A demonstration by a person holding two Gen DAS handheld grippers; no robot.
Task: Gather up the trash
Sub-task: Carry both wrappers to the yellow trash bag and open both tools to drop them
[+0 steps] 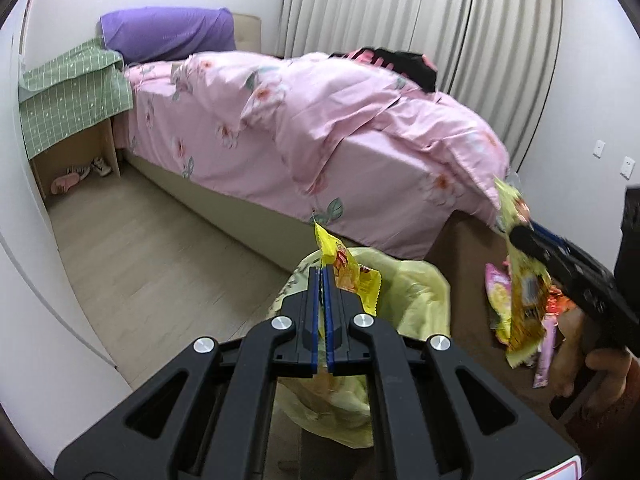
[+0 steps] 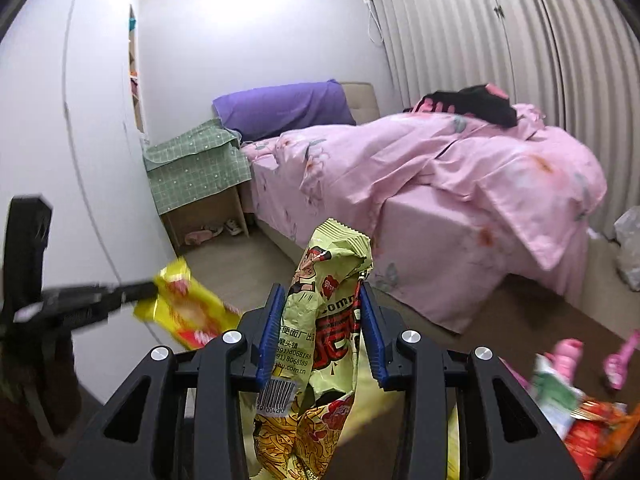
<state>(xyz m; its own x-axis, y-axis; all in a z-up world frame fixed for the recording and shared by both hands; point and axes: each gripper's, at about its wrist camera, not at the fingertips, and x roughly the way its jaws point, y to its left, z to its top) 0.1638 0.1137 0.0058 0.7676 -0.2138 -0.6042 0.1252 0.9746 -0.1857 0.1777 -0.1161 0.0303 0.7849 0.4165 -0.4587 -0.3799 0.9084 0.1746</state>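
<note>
My left gripper (image 1: 323,273) is shut on a yellow snack wrapper (image 1: 354,282), pinched thin between the blue pads. It hangs over the open mouth of a pale yellow-green trash bag (image 1: 412,292) on the floor. My right gripper (image 2: 320,308) is shut on a crumpled pale green noodle packet (image 2: 324,320) with cartoon print and a barcode; the packet stands above the pads and hangs below them. In the left wrist view the right gripper (image 1: 520,236) is off to the right with that noodle packet (image 1: 524,284). The right wrist view shows the left gripper (image 2: 154,289) at left with the yellow wrapper (image 2: 188,308).
Loose pink, white and red wrappers (image 2: 560,392) lie on the brown rug (image 1: 468,248) at the bed's foot. A bed with a pink floral duvet (image 1: 320,128) fills the middle. A nightstand under green cloth (image 1: 72,96) stands by the wall, and curtains (image 1: 460,20) hang behind.
</note>
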